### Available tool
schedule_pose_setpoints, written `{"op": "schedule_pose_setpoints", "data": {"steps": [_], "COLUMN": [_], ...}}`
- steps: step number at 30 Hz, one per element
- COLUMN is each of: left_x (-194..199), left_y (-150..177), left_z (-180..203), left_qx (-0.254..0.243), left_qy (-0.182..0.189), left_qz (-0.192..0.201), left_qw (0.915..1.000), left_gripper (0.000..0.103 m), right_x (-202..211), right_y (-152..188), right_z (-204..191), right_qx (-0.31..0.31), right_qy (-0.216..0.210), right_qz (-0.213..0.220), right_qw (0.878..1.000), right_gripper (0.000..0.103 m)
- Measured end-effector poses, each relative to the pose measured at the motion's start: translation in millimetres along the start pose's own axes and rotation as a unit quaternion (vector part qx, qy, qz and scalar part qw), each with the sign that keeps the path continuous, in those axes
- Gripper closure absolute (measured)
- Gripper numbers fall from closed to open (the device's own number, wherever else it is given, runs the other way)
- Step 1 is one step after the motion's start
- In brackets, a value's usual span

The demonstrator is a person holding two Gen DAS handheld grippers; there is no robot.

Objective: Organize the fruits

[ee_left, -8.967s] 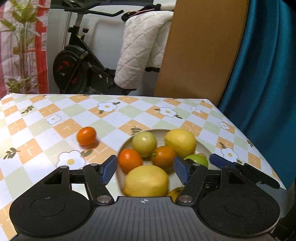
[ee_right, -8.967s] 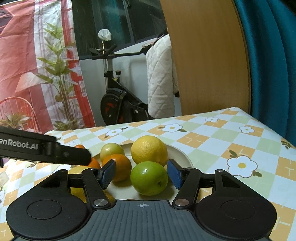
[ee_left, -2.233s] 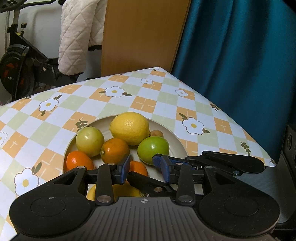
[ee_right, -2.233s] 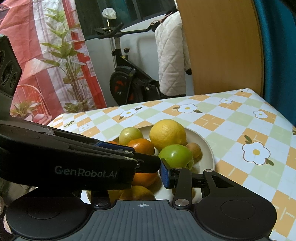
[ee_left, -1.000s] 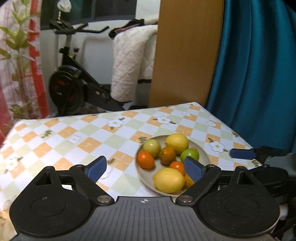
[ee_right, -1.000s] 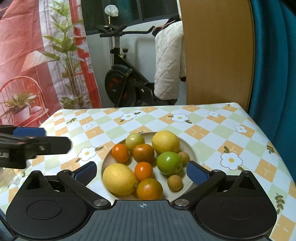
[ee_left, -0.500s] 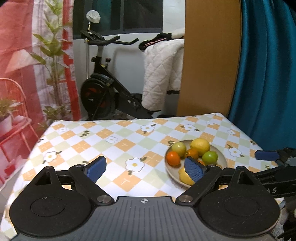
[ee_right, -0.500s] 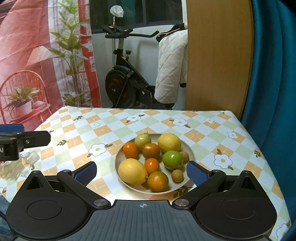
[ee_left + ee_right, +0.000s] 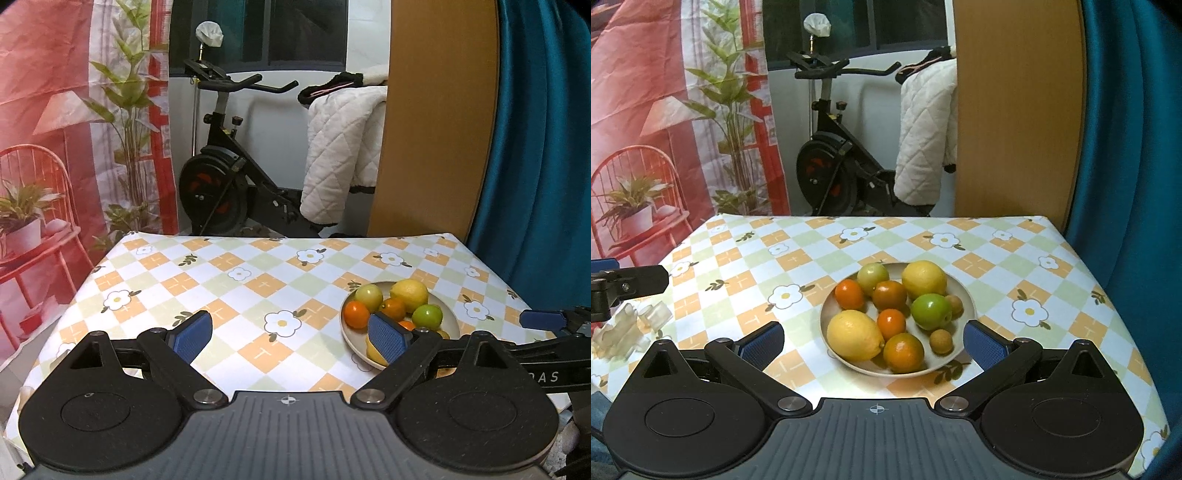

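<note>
A beige plate (image 9: 967,299) holds the fruit: two lemons (image 9: 855,335), several oranges (image 9: 903,352), a green apple (image 9: 931,311), a yellow-green apple (image 9: 873,276) and two small brown fruits (image 9: 940,340). The plate also shows at the right of the left wrist view (image 9: 453,320). My right gripper (image 9: 873,343) is open and empty, held back above the plate's near edge. My left gripper (image 9: 288,334) is open and empty, above the table to the left of the plate.
The checked flower tablecloth (image 9: 240,295) covers the table. Clear plastic packaging (image 9: 628,328) lies at the table's left edge. Behind the table stand an exercise bike (image 9: 221,192), a wooden panel (image 9: 436,129) and a teal curtain (image 9: 543,147).
Both grippers have drawn back and up from the plate, so more of the table shows. Both stay open and empty. The fruit has not moved.
</note>
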State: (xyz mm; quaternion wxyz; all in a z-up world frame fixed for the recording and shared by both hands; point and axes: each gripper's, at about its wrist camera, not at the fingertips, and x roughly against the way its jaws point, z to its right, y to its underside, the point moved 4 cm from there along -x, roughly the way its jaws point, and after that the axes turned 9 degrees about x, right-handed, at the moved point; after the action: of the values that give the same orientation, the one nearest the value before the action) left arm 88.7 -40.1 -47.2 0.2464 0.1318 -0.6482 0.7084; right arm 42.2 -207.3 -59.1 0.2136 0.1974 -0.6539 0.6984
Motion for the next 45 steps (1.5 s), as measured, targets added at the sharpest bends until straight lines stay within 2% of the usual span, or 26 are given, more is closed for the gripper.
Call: {"op": "schedule_pose_setpoints", "data": {"steps": [45], "left_x": [3.2], "left_y": [2.1], "left_z": [-2.1], "left_qx": [-0.003], "left_qy": [-0.001], "left_qz": [0.002], "left_qw": [1.0], "left_gripper": [0.01], "right_x": [1.6], "right_y": [0.2], "right_z": [0.7], "right_qx": [0.001], "right_qy": [0.0], "right_qz": [0.0], "right_qw": [1.0], "right_gripper": [0.001]}}
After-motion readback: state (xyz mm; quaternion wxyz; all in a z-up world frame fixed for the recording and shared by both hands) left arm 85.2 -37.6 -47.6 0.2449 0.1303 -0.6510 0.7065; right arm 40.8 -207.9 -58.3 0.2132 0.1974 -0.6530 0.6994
